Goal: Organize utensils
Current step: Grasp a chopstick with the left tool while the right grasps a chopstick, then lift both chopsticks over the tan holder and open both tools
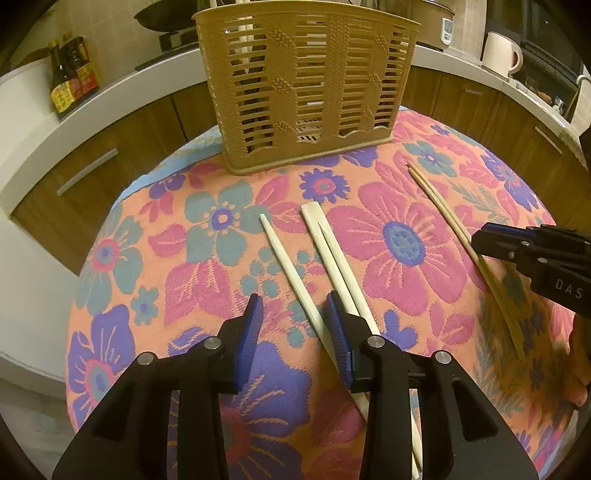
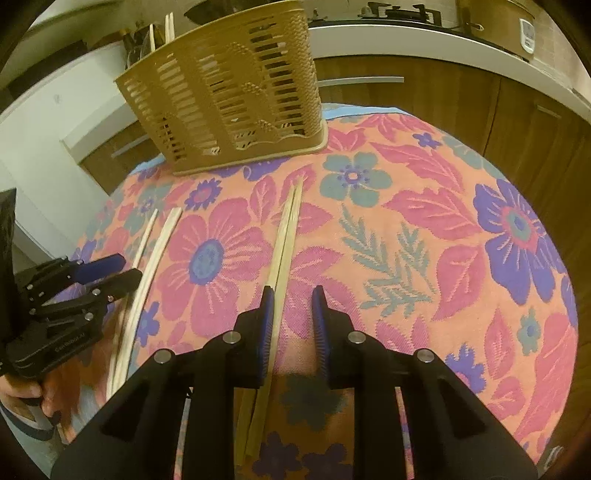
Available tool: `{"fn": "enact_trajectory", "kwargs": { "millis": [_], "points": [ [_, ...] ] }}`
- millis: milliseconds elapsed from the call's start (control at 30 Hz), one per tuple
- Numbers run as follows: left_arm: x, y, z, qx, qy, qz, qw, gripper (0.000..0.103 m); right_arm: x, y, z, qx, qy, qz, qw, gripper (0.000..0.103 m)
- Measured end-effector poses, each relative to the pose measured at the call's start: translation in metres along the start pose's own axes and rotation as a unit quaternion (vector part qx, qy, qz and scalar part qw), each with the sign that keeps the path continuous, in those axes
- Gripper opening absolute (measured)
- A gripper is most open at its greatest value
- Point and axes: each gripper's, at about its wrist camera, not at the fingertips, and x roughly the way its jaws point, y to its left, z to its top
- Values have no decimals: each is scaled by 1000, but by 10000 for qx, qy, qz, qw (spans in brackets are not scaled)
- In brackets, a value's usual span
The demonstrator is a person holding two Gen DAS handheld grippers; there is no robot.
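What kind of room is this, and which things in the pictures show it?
Most likely a home kitchen. A white countertop runs over wooden cabinet doors, sauce bottles stand on it, and a pan sits behind them. A white mug stands on the counter too.

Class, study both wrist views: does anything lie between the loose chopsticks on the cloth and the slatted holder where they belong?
Nothing visible does. Only bare floral cloth separates the white chopsticks and bamboo pair from the holder.
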Motion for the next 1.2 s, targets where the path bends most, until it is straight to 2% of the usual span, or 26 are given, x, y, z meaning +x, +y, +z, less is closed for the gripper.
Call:
{"fn": "enact_trajectory", "kwargs": {
  "millis": [333,467,733,767,833,867,967,1067,1200],
  "points": [
    [0,0,3,122,126,3,9998,31,17,19,25,-428,602,-693,9949,18],
    [-1,6,4,115,199,-188,9996,32,17,19,27,-507,867,-810,9916,11],
    [4,0,16,388,530,-217,9976,35,30,9,52,-354,1618,-448,9852,11],
    [5,-1,17,408,548,-195,9975,34,32,9,54,-388,1668,-456,9842,11],
    [4,-4,18,466,527,-173,9974,25,34,11,57,-473,1730,-479,9826,10],
    [4,-5,18,501,511,-127,9974,15,34,12,57,-509,1731,-500,9823,6],
    [3,-7,18,517,427,14,9977,4,32,17,56,-674,1642,-520,9828,4],
    [1,-5,16,405,326,9,9986,4,24,21,52,-704,1404,-426,9867,4],
    [-13,6,17,151,36,-89,9998,4,0,33,56,-832,894,-85,9925,4]
  ]
}}
